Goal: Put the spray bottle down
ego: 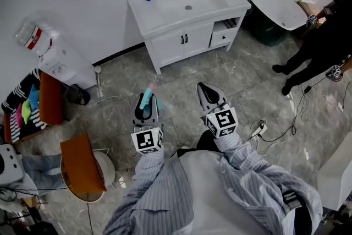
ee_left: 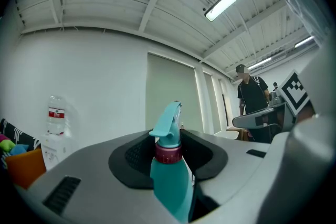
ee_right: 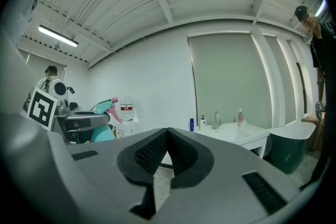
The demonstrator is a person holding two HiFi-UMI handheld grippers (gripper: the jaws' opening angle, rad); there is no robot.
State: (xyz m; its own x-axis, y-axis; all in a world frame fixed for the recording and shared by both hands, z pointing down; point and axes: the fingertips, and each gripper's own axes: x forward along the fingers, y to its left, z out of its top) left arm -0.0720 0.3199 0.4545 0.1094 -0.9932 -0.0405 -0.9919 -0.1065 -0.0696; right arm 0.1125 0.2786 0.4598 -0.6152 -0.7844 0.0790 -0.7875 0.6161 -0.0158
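Note:
A teal spray bottle point(ee_left: 170, 176) with a dark red collar and a pale pink nozzle stands upright between the jaws of my left gripper point(ee_left: 169, 150), which is shut on its body. From the head view the spray bottle point(ego: 146, 100) pokes out past the left gripper point(ego: 147, 109), held level above the floor. My right gripper point(ego: 209, 93) is beside it, to the right, with its jaws together and nothing in them. In the right gripper view the right gripper point(ee_right: 167, 145) points toward the vanity, and the spray bottle point(ee_right: 105, 115) shows at its left.
A white vanity point(ego: 187, 11) with a sink, faucet and several bottles stands ahead by the wall. A water dispenser point(ego: 58, 58) is at the left, an orange stool point(ego: 82, 168) near my left side. A white bathtub point(ego: 278, 8) and a person in black point(ego: 319, 47) are at the right. Cables point(ego: 275, 129) lie on the floor.

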